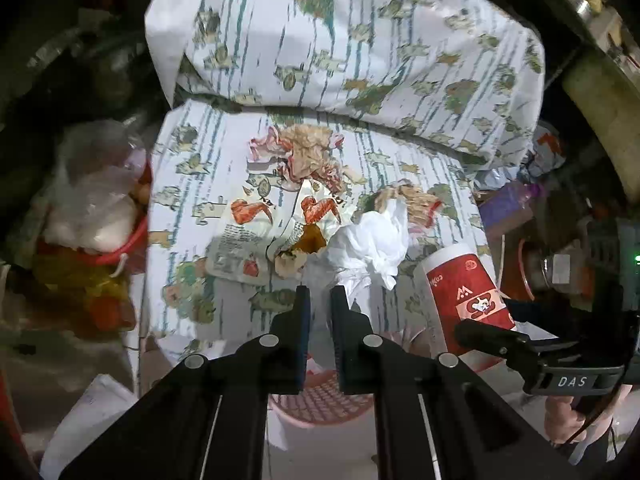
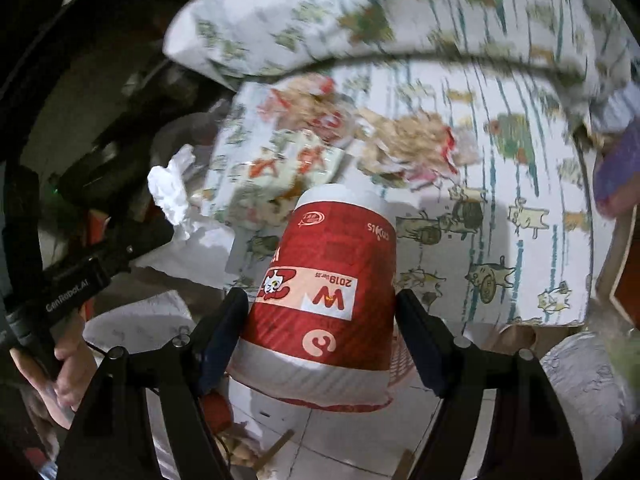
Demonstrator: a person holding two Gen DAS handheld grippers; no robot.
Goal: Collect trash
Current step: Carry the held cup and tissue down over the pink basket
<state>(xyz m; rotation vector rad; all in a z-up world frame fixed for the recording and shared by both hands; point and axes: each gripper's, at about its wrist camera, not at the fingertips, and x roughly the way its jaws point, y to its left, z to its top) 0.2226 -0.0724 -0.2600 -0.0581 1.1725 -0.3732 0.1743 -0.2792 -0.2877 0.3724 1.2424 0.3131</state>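
Right gripper (image 2: 320, 312) clamped on red paper cup (image 2: 320, 300), held tilted above bed edge. Left gripper (image 1: 320, 300) pinched on white crumpled tissue (image 1: 368, 240). Wrappers (image 1: 280, 216) strewn over patterned sheet (image 1: 192, 168)

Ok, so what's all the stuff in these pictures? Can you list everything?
cloth: one, white with a green and blue print, covering the padded surface
wing packets: two, white with orange wing pictures, middle of the cloth
crumpled wrappers: two heaps, brown and red, behind the packets
tissue: one, white, pinched by the left gripper
paper cup: one, red and white, in the right gripper
basket: one, pink, below the grippers
bucket: one, red, left of the cloth, full of plastic bags
left gripper: black, shut on the tissue
right gripper: black, clamping the cup
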